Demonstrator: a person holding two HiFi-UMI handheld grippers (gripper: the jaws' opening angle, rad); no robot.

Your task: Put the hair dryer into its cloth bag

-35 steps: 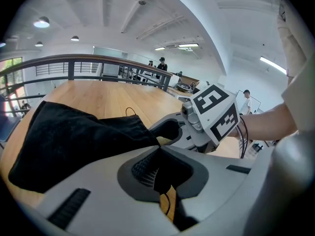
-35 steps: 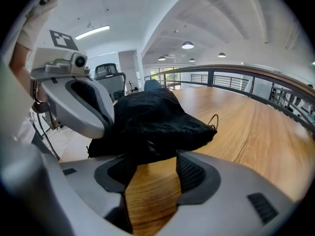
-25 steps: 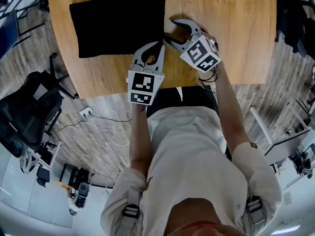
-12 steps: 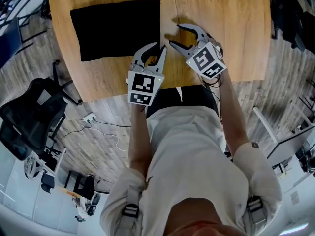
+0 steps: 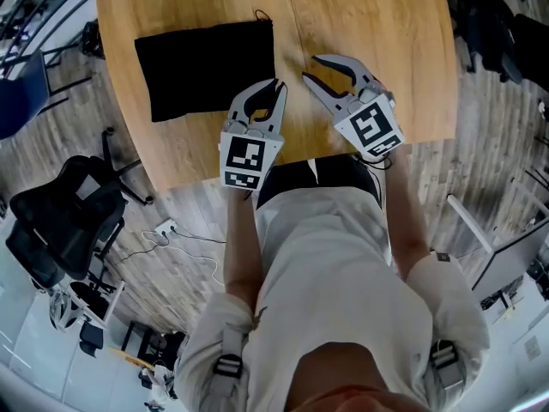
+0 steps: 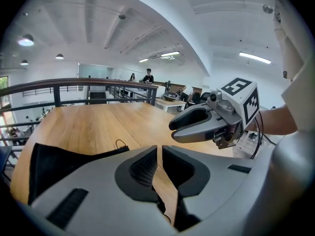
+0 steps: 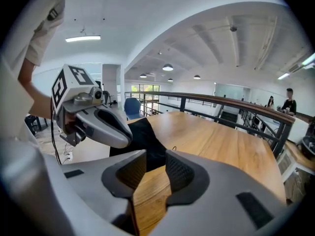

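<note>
The black cloth bag (image 5: 206, 67) lies flat on the wooden table (image 5: 369, 15), its drawstring loop (image 5: 257, 13) at the far corner. It also shows in the left gripper view (image 6: 54, 161) and the right gripper view (image 7: 142, 136). No hair dryer shows in any view. My left gripper (image 5: 278, 85) hovers just right of the bag, jaws shut with only a sliver between the tips (image 6: 159, 151), holding nothing. My right gripper (image 5: 311, 68) hangs further right over bare wood. Its jaws (image 7: 155, 166) have just been closing, still stand apart, and have nothing between them.
The table's near edge (image 5: 214, 174) runs just under both grippers. A black office chair (image 5: 60, 221) and loose cables (image 5: 184, 239) are on the floor at the left. A railing (image 6: 74, 85) borders the table's far side, with people beyond it.
Both grippers have lifted off the table and drawn back toward the person, the right one further. The right jaws stand narrower than before. The bag has not moved.
</note>
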